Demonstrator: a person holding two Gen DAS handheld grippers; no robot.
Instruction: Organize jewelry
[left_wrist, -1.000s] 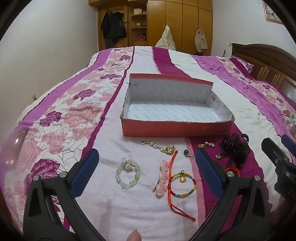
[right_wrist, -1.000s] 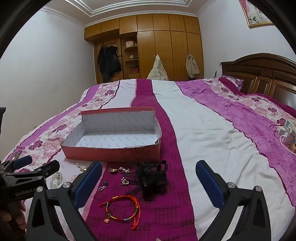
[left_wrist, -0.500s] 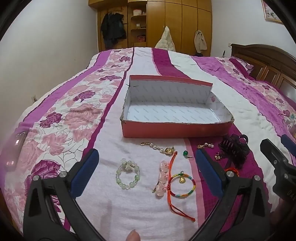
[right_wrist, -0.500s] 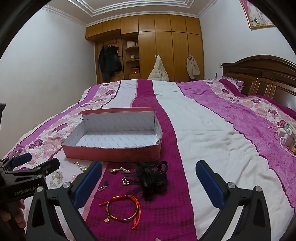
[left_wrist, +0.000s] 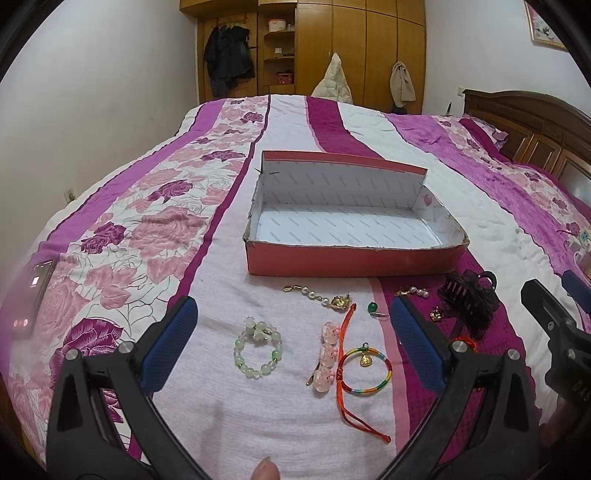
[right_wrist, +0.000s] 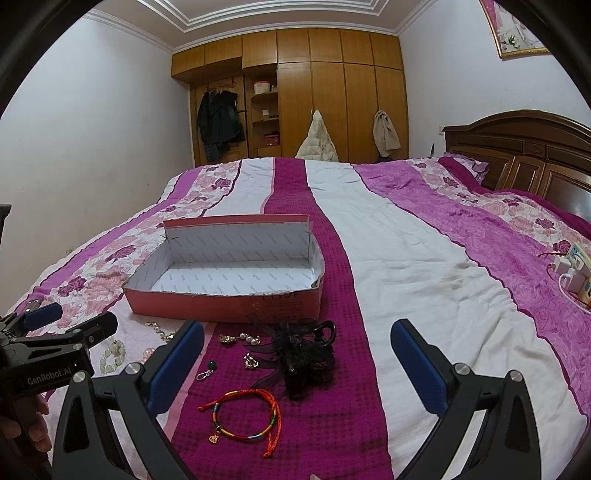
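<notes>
The left hand-held gripper (left_wrist: 291, 343) hangs over the bed (left_wrist: 110, 236) with its blue-padded fingers spread wide and nothing between them. Between the fingers lie a green bead bracelet (left_wrist: 257, 352) at 9 o'clock of the gap's middle, a pink clip (left_wrist: 327, 356) at 3 o'clock, and a rainbow bracelet (left_wrist: 365, 371) with a gold charm and a trailing orange cord just beside the clip. At 12 o'clock lies a pearl chain (left_wrist: 319, 297) with gold ends, and past it the box (left_wrist: 351, 264), red outside, white inside, open. A green-stone earring (left_wrist: 375, 309) lies at 1 o'clock, close to the right finger.

The right hand-held gripper (right_wrist: 297, 362) is likewise wide open and holds nothing. A black hair claw (right_wrist: 304, 352) with feathery trim lies at the middle of its gap, touching the box's near wall at 12 o'clock. A second rainbow bracelet (right_wrist: 243, 417), with red cord and a charm, lies at 7 o'clock. A gold earring (right_wrist: 251, 361) and pearl earrings (right_wrist: 240, 338) lie at 9 to 10 o'clock, near the left finger. The other gripper shows at the far left edge.
</notes>
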